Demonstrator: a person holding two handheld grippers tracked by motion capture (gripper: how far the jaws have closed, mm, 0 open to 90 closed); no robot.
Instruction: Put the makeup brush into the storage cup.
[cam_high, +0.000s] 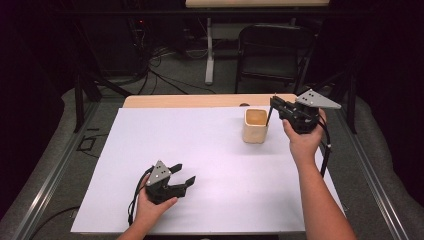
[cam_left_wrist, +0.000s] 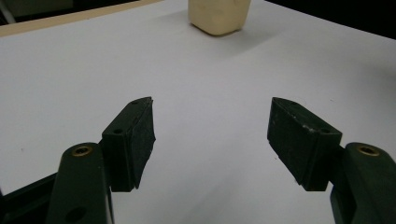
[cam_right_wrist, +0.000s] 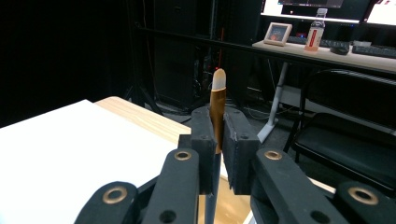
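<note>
A pale wooden cup (cam_high: 255, 126) stands open-topped on the white sheet (cam_high: 200, 150) at the back right; it appears far off in the left gripper view (cam_left_wrist: 218, 16). My right gripper (cam_high: 274, 103) is held in the air just right of the cup's rim, shut on a thin brown brush (cam_right_wrist: 218, 88) with a pale tip that rises between the jaws (cam_right_wrist: 218, 122). The brush's dark handle (cam_high: 269, 118) hangs down beside the cup's right edge. My left gripper (cam_high: 186, 172) rests low at the front left, open, with nothing between its jaws (cam_left_wrist: 212, 126).
The sheet covers most of a light wooden table (cam_high: 200, 101). A black folding chair (cam_high: 275, 50) and a desk leg (cam_high: 209, 50) stand behind the table. Metal rails run along both sides of the table.
</note>
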